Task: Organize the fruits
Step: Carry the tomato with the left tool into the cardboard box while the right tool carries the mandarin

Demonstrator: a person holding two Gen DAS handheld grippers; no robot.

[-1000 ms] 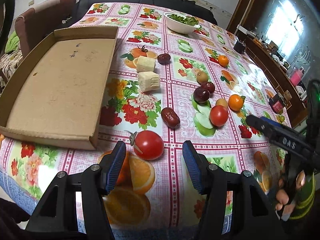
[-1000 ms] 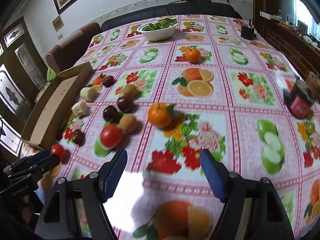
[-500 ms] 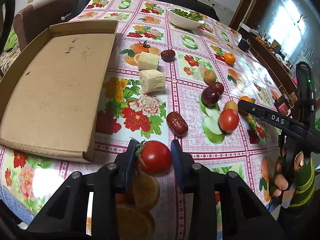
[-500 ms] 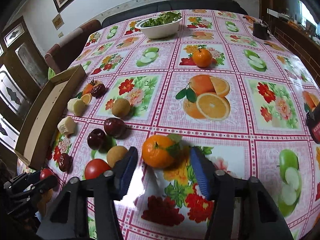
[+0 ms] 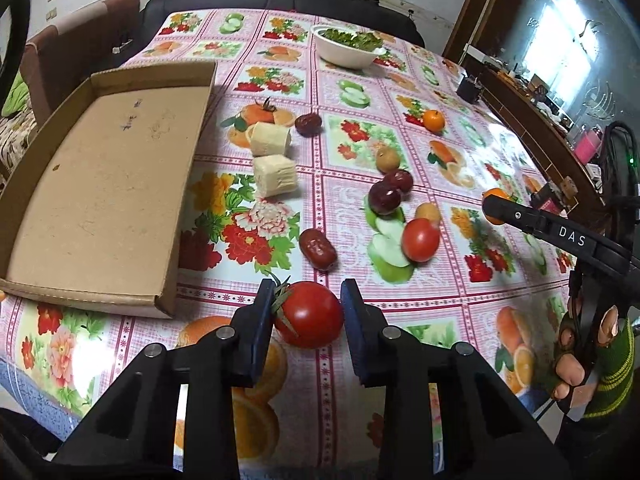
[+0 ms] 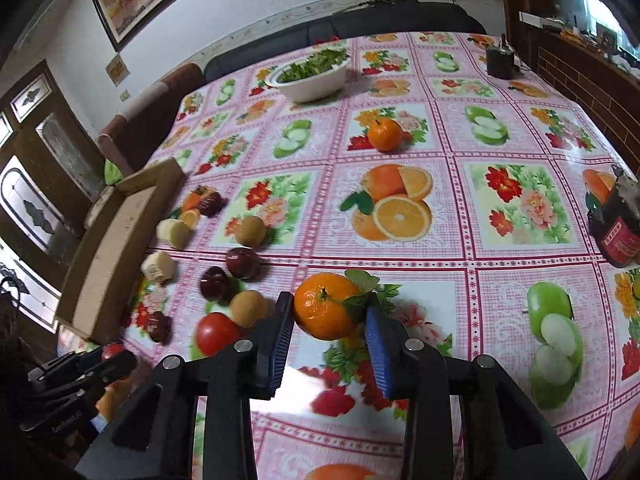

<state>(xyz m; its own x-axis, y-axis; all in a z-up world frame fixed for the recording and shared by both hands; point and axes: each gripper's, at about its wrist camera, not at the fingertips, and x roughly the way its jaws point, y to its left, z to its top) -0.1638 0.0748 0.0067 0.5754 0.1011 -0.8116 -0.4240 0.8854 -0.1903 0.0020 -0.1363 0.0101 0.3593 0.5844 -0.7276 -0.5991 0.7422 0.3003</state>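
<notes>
A fruit-print tablecloth (image 6: 500, 240) fills the frame, a sofa (image 6: 400, 20) at top. The left gripper (image 5: 308, 316) grasps a tomato (image 5: 310, 314); the right gripper (image 6: 330, 320), its jaws just closing, clenches an orange (image 6: 326, 310).

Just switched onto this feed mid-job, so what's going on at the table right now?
A person is sorting fruit with a gripper in each hand. The left gripper has just closed on a stemmed tomato near the table's front edge, beside the cardboard tray, which holds nothing. The right gripper has just closed on a leafy orange. Other fruit still lies loose on the tablecloth.
</notes>
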